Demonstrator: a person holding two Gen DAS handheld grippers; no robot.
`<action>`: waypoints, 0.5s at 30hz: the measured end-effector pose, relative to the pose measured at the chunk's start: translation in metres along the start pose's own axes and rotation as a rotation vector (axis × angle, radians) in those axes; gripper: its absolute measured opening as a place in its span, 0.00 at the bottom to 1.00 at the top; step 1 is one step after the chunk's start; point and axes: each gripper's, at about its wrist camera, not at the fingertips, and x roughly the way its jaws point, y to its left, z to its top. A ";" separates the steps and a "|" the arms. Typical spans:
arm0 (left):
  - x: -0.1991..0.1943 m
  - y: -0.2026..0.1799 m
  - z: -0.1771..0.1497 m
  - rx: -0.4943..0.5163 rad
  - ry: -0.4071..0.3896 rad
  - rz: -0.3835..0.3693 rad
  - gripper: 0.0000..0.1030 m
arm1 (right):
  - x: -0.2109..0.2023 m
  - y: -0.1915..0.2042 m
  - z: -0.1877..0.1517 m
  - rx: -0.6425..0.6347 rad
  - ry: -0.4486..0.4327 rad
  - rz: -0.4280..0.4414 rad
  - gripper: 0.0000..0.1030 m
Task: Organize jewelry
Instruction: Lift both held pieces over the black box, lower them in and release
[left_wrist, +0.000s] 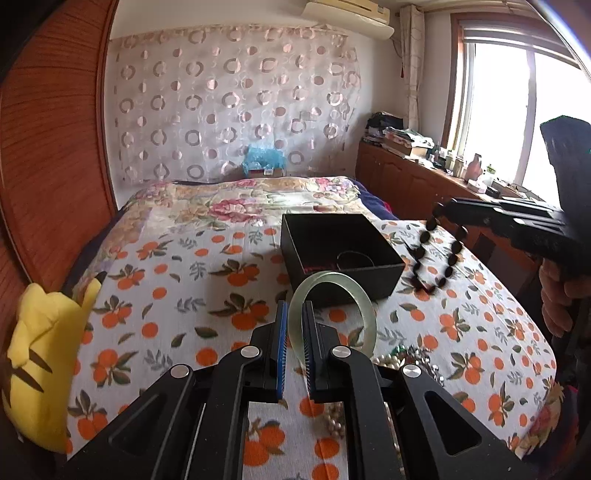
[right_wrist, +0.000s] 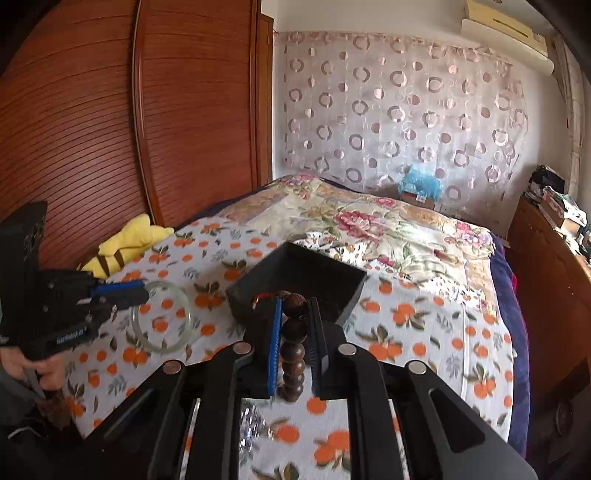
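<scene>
My left gripper (left_wrist: 294, 308) is shut on a pale green jade bangle (left_wrist: 364, 310) and holds it upright just in front of the open black box (left_wrist: 369, 275). It also shows in the right wrist view (right_wrist: 142, 290) with the bangle (right_wrist: 184, 334). My right gripper (right_wrist: 295, 302) is shut on a dark wooden bead bracelet (right_wrist: 293, 350), held over the near edge of the box (right_wrist: 351, 295). In the left wrist view the beads (left_wrist: 430, 254) hang from the right gripper (left_wrist: 443, 206), right of the box. The box holds a thin dark ring (left_wrist: 354, 258) and something red.
The box sits on an orange-print cloth (left_wrist: 166, 295) on a bed. Pearl and rhinestone jewelry (left_wrist: 402, 358) lies on the cloth by my left gripper. A yellow plush toy (left_wrist: 40, 350) lies at the left edge. A wooden wardrobe (right_wrist: 110, 110) stands left, a cabinet (left_wrist: 406, 184) right.
</scene>
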 end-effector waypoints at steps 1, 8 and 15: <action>0.001 0.000 0.002 0.002 -0.002 0.000 0.07 | 0.004 0.000 0.004 -0.001 -0.001 -0.002 0.15; 0.014 0.000 0.020 0.013 -0.012 0.010 0.07 | 0.031 -0.008 0.027 0.013 0.003 -0.006 0.15; 0.030 0.000 0.032 0.021 -0.003 0.026 0.07 | 0.060 -0.009 0.031 0.011 0.040 -0.010 0.15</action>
